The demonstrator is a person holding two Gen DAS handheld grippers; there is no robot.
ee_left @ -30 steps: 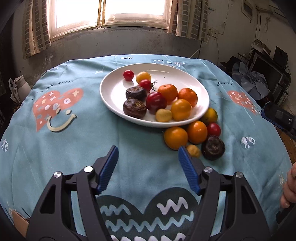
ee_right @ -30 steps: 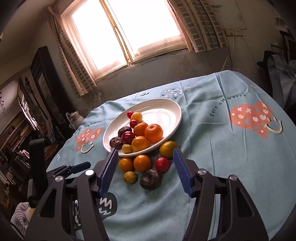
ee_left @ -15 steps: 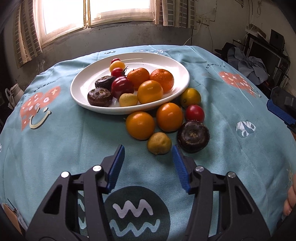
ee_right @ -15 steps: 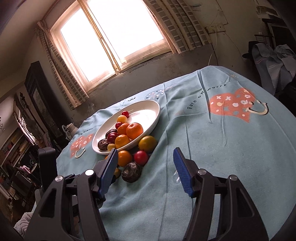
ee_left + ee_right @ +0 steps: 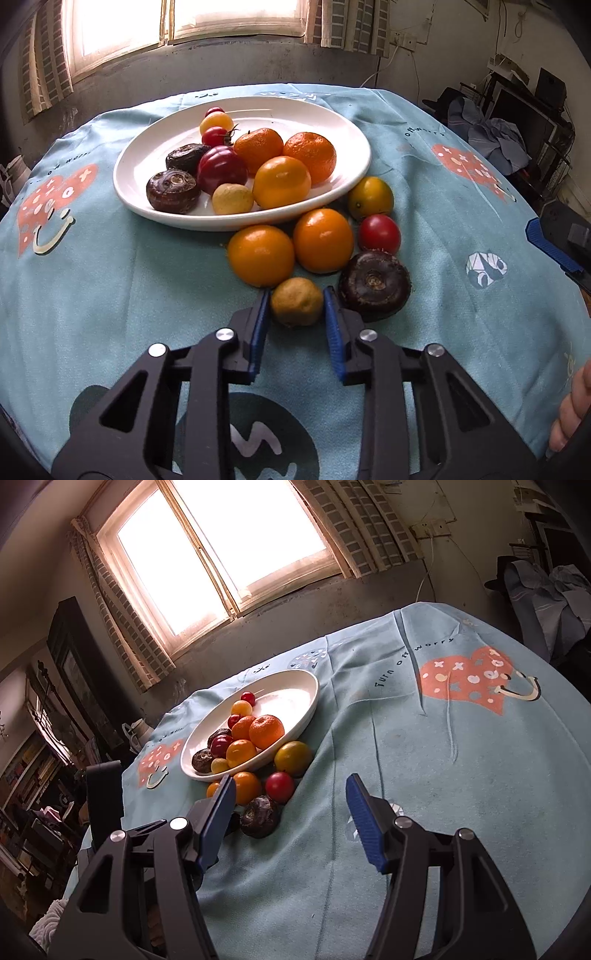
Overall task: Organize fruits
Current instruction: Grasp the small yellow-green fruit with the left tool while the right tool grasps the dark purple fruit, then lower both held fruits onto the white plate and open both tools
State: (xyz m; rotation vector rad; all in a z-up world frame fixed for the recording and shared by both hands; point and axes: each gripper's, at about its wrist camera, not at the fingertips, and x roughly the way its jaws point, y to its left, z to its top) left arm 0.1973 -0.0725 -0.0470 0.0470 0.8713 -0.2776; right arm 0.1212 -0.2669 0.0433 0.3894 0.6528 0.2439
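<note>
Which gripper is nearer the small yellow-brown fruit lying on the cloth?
Left. The left gripper has its fingers on either side of the small yellow-brown fruit. The right gripper hangs open off to the side, over bare tablecloth.

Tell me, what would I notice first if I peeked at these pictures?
Probably the big white plate in the middle of the blue tablecloth, heaped with oranges, tomatoes and dark fruits. More fruits sit on the cloth just in front of it, and the left gripper has its blue jaws on either side of a small yellow-brown fruit. The bright window behind glows too.
</note>
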